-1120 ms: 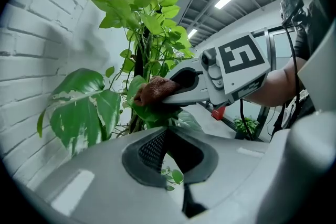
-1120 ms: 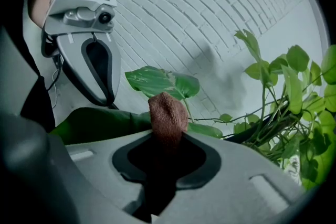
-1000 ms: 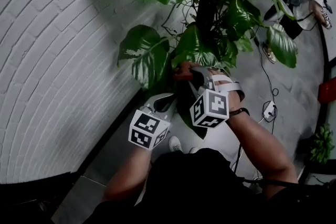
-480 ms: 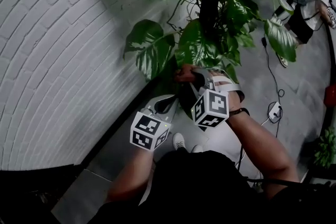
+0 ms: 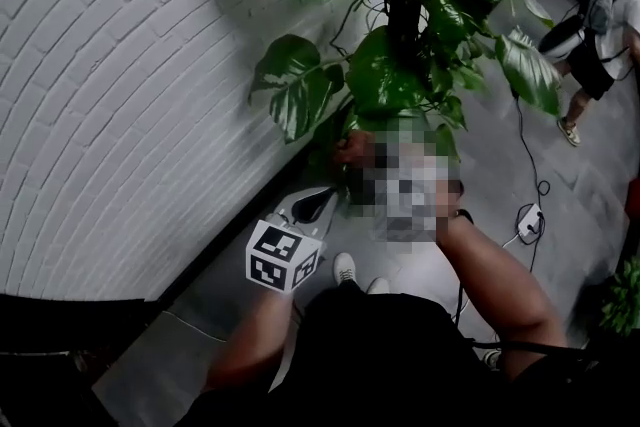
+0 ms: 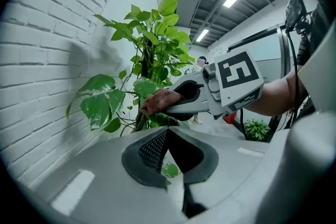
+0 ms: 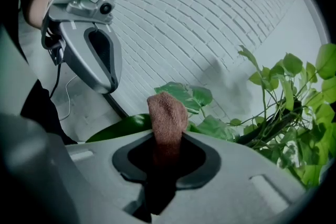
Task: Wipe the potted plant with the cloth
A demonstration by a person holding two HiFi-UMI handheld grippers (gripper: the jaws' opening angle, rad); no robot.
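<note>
Potted plant [image 5: 398,80] by white brick wall [image 5: 120,95], grey floor [image 5: 495,165]; right gripper [image 7: 167,140] pinching cloth [image 7: 167,112].

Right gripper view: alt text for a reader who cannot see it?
The right gripper is shut on a brown cloth, held up before green plant leaves. The left gripper sits upper left against a white brick wall.

Grey left tool [image 5: 322,203], marker cube [image 5: 283,256], black top [image 5: 390,340]
</note>
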